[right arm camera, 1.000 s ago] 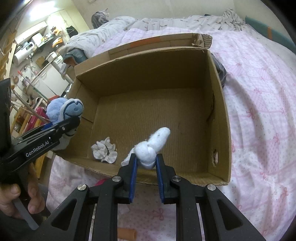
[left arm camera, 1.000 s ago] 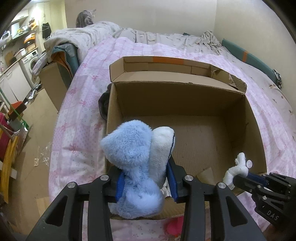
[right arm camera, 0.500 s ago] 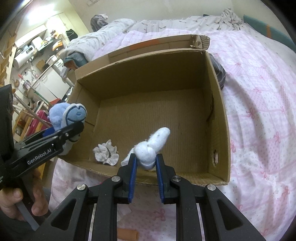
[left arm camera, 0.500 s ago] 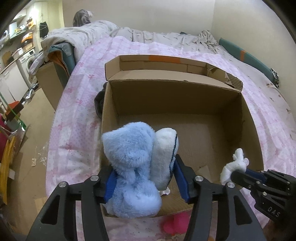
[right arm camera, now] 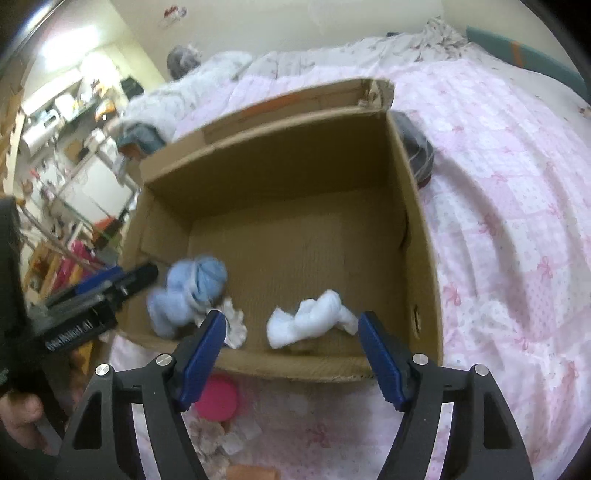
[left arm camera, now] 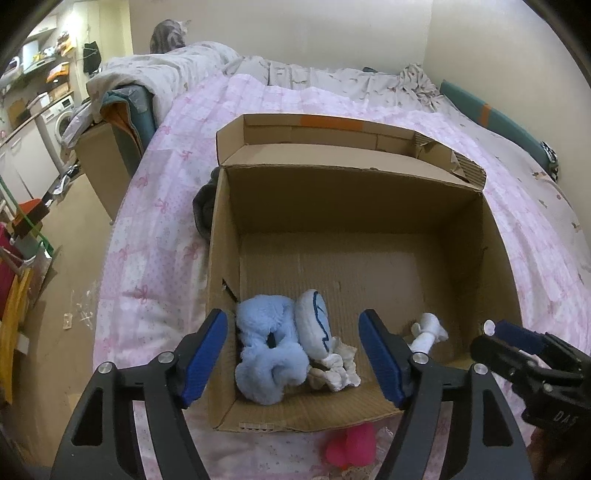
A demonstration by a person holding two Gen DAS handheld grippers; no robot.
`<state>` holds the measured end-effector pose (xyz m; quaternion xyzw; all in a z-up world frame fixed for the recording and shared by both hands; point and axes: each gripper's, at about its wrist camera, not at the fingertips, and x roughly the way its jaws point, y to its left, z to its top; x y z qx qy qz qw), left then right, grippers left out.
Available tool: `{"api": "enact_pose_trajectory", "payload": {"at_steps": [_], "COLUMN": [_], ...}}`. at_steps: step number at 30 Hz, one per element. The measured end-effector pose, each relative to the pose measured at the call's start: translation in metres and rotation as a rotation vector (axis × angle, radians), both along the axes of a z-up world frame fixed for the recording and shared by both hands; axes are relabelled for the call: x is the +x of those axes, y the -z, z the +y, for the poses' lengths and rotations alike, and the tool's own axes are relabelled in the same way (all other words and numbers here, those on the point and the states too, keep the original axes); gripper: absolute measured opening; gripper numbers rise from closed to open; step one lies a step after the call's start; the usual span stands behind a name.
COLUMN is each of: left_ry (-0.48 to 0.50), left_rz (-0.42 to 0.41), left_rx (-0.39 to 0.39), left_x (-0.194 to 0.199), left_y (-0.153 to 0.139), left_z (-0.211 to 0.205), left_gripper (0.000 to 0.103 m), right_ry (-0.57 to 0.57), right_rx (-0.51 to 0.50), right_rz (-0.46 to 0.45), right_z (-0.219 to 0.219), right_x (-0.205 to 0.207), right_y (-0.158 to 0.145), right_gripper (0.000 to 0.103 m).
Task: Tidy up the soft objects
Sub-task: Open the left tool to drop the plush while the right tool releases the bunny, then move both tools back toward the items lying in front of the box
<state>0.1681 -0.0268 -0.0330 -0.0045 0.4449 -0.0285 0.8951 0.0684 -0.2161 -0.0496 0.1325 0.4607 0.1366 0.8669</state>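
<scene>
An open cardboard box stands on the pink bed. A fluffy blue plush toy lies in its near left corner, beside a white scrunchie. A knotted white sock rests on the box floor at the near right. My left gripper hangs above the plush, its jaws opening and its pads clear of the toy. My right gripper is above the sock, jaws opening, touching nothing.
A pink soft thing lies on the bedspread just in front of the box. A dark garment sits by the box's far side. A cat sits on bedding at the back. The floor drops away at left.
Both grippers opened. The blue plush dropped from the left jaws into the box's near left corner. The white sock fell from the right jaws onto the box floor.
</scene>
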Motion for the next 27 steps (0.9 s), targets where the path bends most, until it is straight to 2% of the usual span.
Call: {"api": "enact_pose_trajectory", "payload": {"at_steps": [17,27], "left_ry": [0.030,0.018], "left_rz": [-0.028,-0.041], "left_rx": [0.024,0.042], "left_x": [-0.011,-0.037], "left_y": [-0.008,-0.020], "left_z": [-0.001,0.011], "left_gripper": [0.071,0.071], "right_ry": [0.020,0.045], "right_rx": [0.016,0.031], "right_rz": [0.002,-0.042], "right_z": [-0.007,-0.015], "right_x": [0.001,-0.020], "right_y": [-0.001,-0.017], "right_gripper": [0.078,0.078]}}
